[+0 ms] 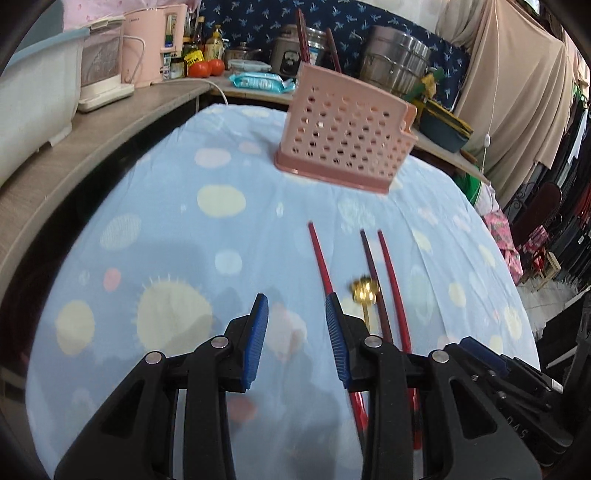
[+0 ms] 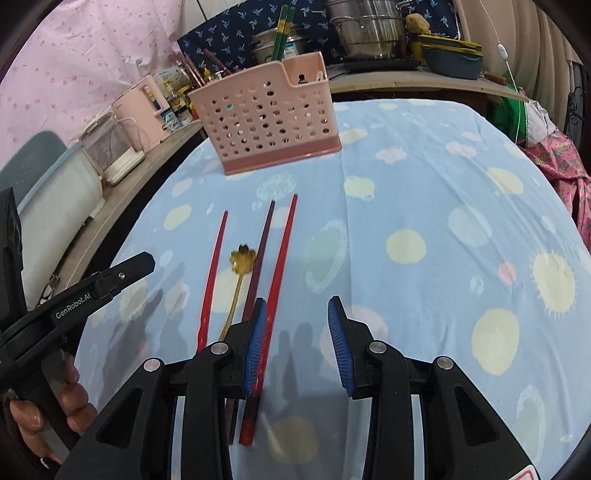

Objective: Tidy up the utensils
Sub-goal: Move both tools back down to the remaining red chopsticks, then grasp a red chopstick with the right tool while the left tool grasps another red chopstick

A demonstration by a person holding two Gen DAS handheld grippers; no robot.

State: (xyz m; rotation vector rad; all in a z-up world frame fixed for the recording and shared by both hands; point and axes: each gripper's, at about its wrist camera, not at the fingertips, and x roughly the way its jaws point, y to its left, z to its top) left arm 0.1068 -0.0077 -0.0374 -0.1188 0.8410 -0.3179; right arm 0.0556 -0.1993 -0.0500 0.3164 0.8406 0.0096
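Observation:
Three chopsticks lie side by side on the blue dotted cloth: a red one [image 2: 212,275], a dark maroon one [image 2: 262,247] and another red one [image 2: 282,254]. A small gold flower-shaped spoon [image 2: 242,258] lies between the left two. A pink perforated utensil holder [image 2: 267,118] stands behind them, with green chopsticks in it. My left gripper [image 1: 295,306] is open and empty, just left of the chopsticks [image 1: 319,254] and spoon [image 1: 365,290]. My right gripper [image 2: 297,308] is open and empty, just right of the chopsticks. The holder shows in the left wrist view [image 1: 345,129] too.
A wooden shelf [image 1: 92,136] runs along the left with a pink kettle [image 1: 151,44], tomatoes [image 1: 207,68] and bottles. Steel pots [image 2: 365,29] and a blue container [image 2: 452,61] stand on the back counter. The left gripper's body [image 2: 92,291] shows at left.

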